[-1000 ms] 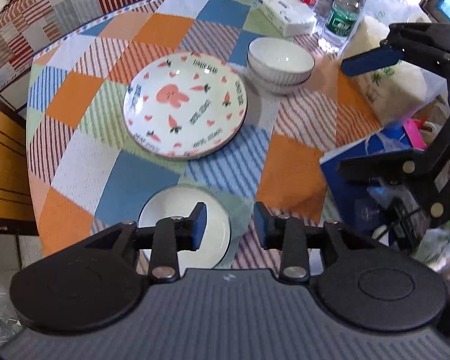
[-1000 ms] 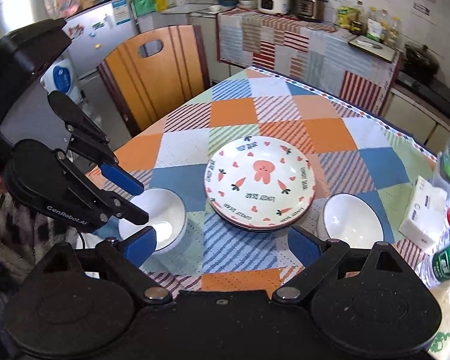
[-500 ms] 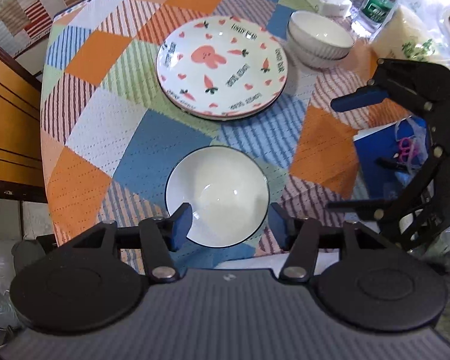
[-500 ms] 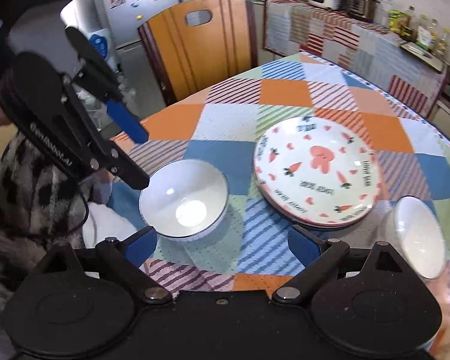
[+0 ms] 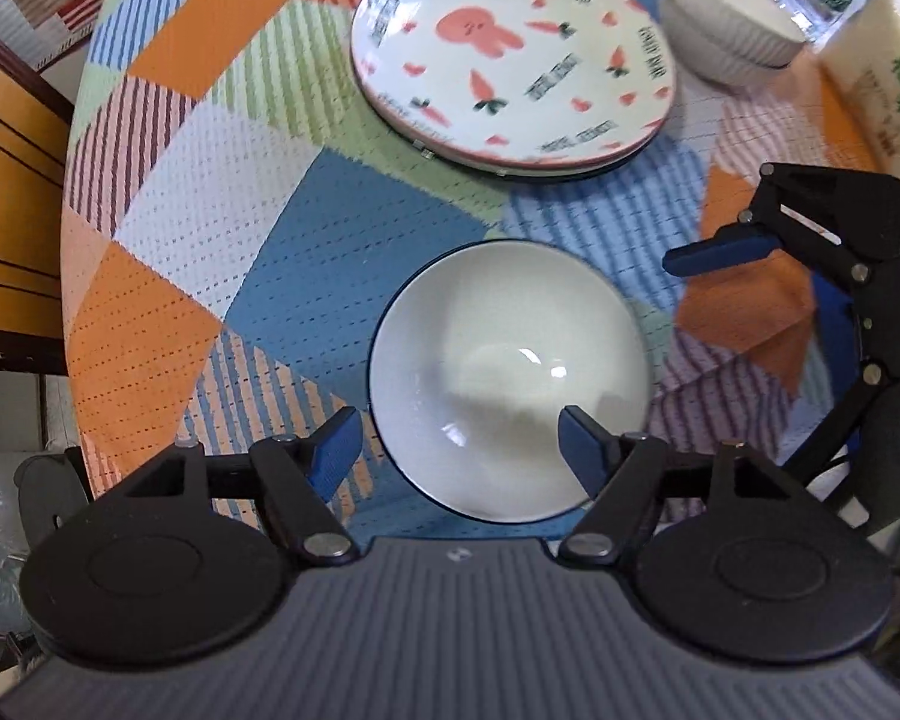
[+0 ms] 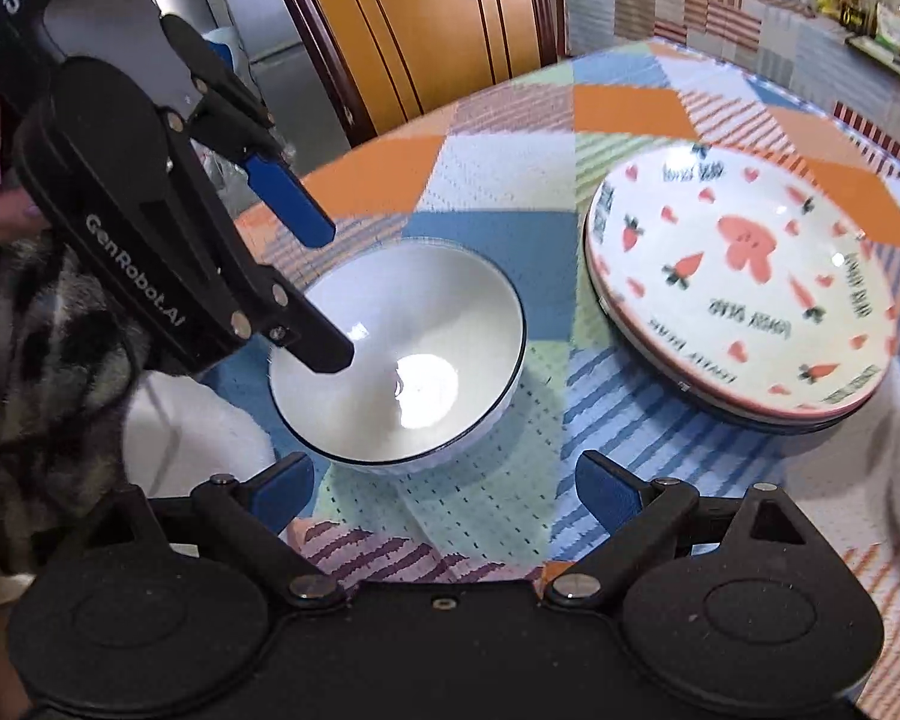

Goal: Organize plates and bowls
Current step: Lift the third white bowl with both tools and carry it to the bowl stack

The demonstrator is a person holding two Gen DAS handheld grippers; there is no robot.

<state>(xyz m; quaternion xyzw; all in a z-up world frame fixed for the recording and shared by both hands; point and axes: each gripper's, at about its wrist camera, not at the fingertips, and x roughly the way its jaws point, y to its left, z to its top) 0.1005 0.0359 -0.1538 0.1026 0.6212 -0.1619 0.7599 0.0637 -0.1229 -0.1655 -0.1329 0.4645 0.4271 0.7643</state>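
From the left wrist view, the left gripper (image 5: 459, 441) is spread wide, one blue pad to the left of the near rim of a white bowl (image 5: 510, 378) and the other over its inside; whether the pads touch the bowl cannot be told. The bowl has a dark rim and sits upright on the checked cloth of the bench (image 5: 210, 180), near the bench's front edge. Beyond it lies a stack of rabbit-and-carrot plates (image 5: 513, 57), apart from the bowl. To the right of the plates stand stacked white bowls (image 5: 729, 39), just beside the plate rim. The right gripper (image 5: 744, 312) shows at the right, its fingers spread, holding nothing.

From the right wrist view, the right gripper (image 6: 444, 489) is spread open above the cloth, with nothing between its pads. The white bowl (image 6: 399, 354) sits just ahead of it and a little left. The left gripper (image 6: 309, 294) reaches in from the left, one finger over the bowl's inside and the other outside, above the rim. The plates (image 6: 744, 285) lie to the right of the bowl, well clear of it. A wooden chair (image 6: 426, 24) stands behind the bench.
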